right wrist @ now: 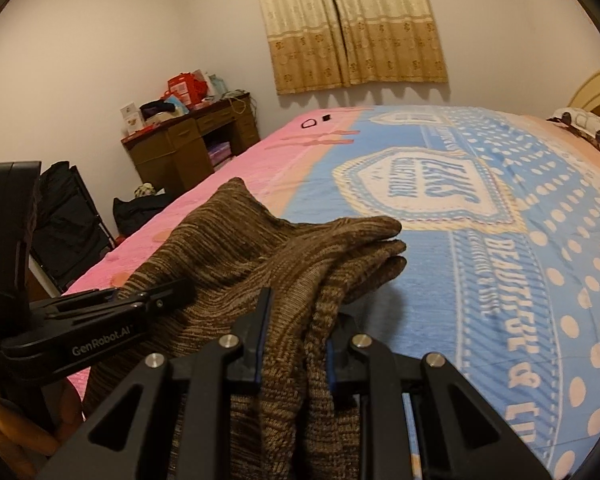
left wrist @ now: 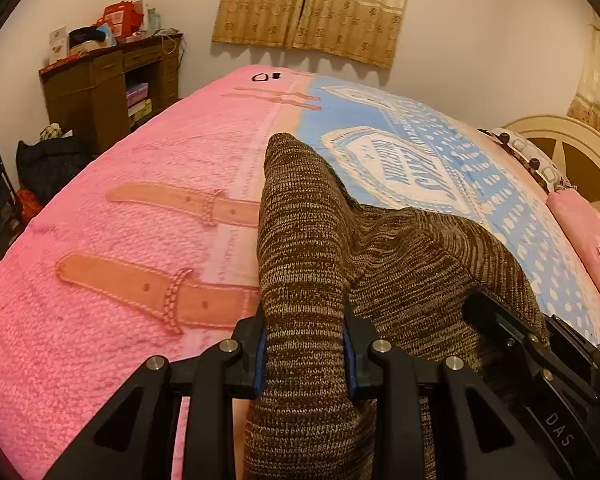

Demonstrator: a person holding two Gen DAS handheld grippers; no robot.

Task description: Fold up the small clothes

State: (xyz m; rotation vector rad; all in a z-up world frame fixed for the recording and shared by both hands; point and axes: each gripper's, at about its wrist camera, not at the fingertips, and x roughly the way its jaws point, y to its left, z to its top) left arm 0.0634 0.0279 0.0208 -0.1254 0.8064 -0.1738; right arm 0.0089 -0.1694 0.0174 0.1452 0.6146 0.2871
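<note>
Knitwear like this brown sweater is soft and floppy; your left gripper and right gripper each clamp a bunched edge, so lift evenly.

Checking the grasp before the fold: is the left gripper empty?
No, the left gripper is shut on a bunched part of the brown knit garment.

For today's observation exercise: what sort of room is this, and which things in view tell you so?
Most likely a home bedroom. A bed with a pink and blue printed cover fills the view, a curtain hangs on the far wall, and a cluttered wooden desk stands in the corner.
</note>
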